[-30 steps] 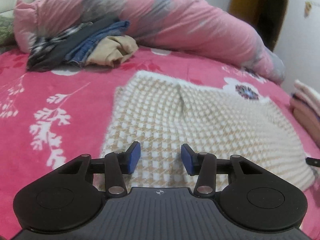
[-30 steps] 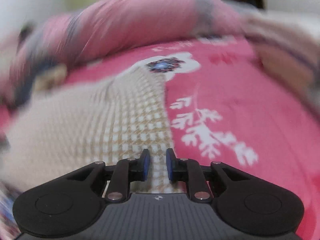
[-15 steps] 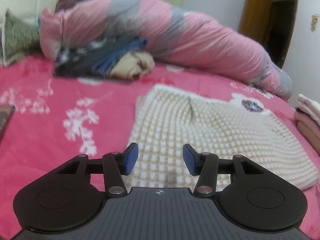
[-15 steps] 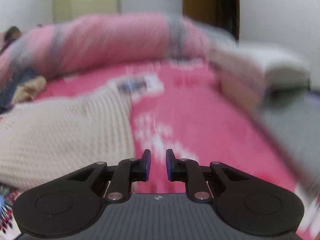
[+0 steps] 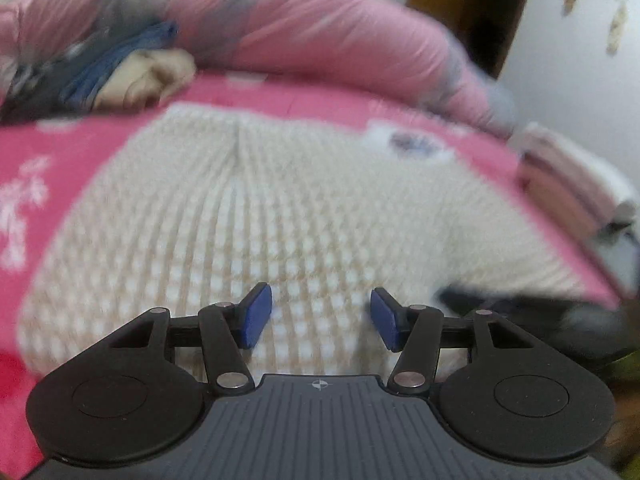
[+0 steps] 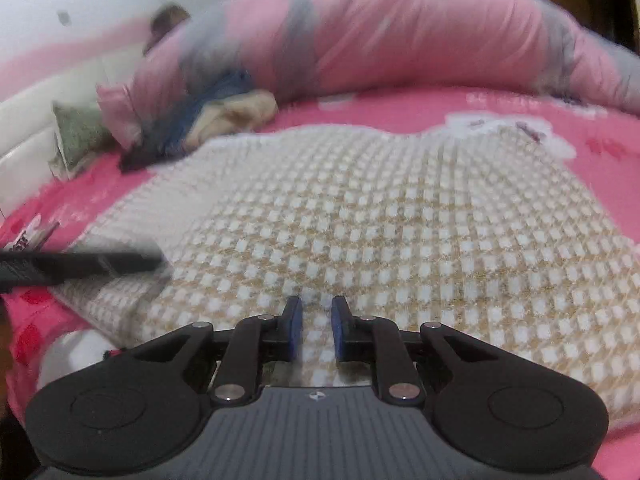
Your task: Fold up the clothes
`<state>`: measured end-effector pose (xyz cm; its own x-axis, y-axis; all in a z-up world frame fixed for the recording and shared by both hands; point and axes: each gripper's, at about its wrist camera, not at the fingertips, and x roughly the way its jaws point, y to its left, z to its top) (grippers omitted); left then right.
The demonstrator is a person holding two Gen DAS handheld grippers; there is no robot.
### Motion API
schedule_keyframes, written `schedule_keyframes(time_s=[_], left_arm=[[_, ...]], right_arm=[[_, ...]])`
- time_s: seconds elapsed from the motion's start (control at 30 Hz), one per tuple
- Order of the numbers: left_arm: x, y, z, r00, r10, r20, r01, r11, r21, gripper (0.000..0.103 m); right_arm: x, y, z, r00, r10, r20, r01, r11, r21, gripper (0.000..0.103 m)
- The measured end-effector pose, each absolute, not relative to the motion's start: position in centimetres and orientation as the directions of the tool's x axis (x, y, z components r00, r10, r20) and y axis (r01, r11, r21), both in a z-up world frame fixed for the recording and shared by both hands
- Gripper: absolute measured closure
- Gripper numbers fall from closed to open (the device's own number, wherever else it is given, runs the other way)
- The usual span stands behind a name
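- Lying flat on the pink floral bed (image 6: 460,104): a cream-and-tan checked knit sweater (image 6: 380,216), spread wide, long axis running left to right across both wrist views.
- Hovering over the near edge of the sweater (image 5: 280,208): left tongs (image 5: 321,317), blue pads well apart, released, nothing between them.
- Hovering low over the near hem: right tongs (image 6: 317,329), pads parted by a narrow gap, gripping nothing visible.
- Folded under at the sweater's near-left corner in the right wrist view, with a blurred black bar (image 6: 80,266) across it; cannot tell what the bar is.
- Heaped beyond the sweater's far-left corner: a pile of clothes (image 6: 224,114), blue and beige, against a rolled pink-and-grey quilt (image 6: 400,36).
- Stacked at the bed's right edge in the left wrist view: folded pink clothes (image 5: 568,184), blurred.
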<state>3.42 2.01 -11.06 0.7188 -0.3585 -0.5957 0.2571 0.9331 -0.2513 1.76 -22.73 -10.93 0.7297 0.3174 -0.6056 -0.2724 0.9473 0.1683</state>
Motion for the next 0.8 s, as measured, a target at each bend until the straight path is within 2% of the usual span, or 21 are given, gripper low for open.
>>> schedule_keyframes(time_s=[0.1, 0.23, 0.27, 0.33, 0.37, 0.57, 0.7, 0.8], left_arm=[[2.8, 2.2, -11.2, 0.738, -0.367, -0.566, 0.269, 0.930, -0.251, 0.048], [2.8, 3.2, -11.5, 0.735, -0.387, -0.557, 0.272, 0.921, -0.280, 0.048], [2.6, 3.1, -11.6, 0.738, -0.387, -0.552, 0.276, 0.921, -0.277, 0.048], [2.5, 2.8, -11.7, 0.744, -0.385, -0.547, 0.281, 0.922, -0.267, 0.048], [2.5, 2.6, -11.7, 0.742, -0.381, -0.551, 0.281, 0.924, -0.260, 0.048], [2.5, 2.9, -11.6, 0.742, -0.387, -0.547, 0.279, 0.921, -0.272, 0.048], [2.5, 3.1, -11.6, 0.739, -0.390, -0.549, 0.276, 0.919, -0.281, 0.048], [2.5, 3.1, -11.6, 0.736, -0.391, -0.552, 0.274, 0.919, -0.285, 0.048]], right_arm=[[2.5, -23.2, -8.3, 0.693, 0.299, -0.656, -0.223, 0.954, 0.199, 0.086], [1.4, -22.8, -4.9, 0.769, 0.308, -0.560, -0.256, 0.951, 0.171, 0.086], [1.4, -22.4, -5.2, 0.764, 0.316, -0.563, -0.271, 0.948, 0.166, 0.085], [2.2, -21.0, -8.2, 0.703, 0.281, -0.654, -0.287, 0.953, 0.100, 0.085], [2.5, -20.8, -8.4, 0.696, 0.272, -0.664, -0.287, 0.954, 0.089, 0.085], [3.5, -21.2, -5.4, 0.743, 0.268, -0.613, -0.263, 0.959, 0.101, 0.086], [4.6, -21.1, -4.0, 0.794, 0.270, -0.544, -0.271, 0.959, 0.081, 0.086], [6.1, -20.3, -9.2, 0.710, 0.253, -0.657, -0.305, 0.952, 0.037, 0.085]])
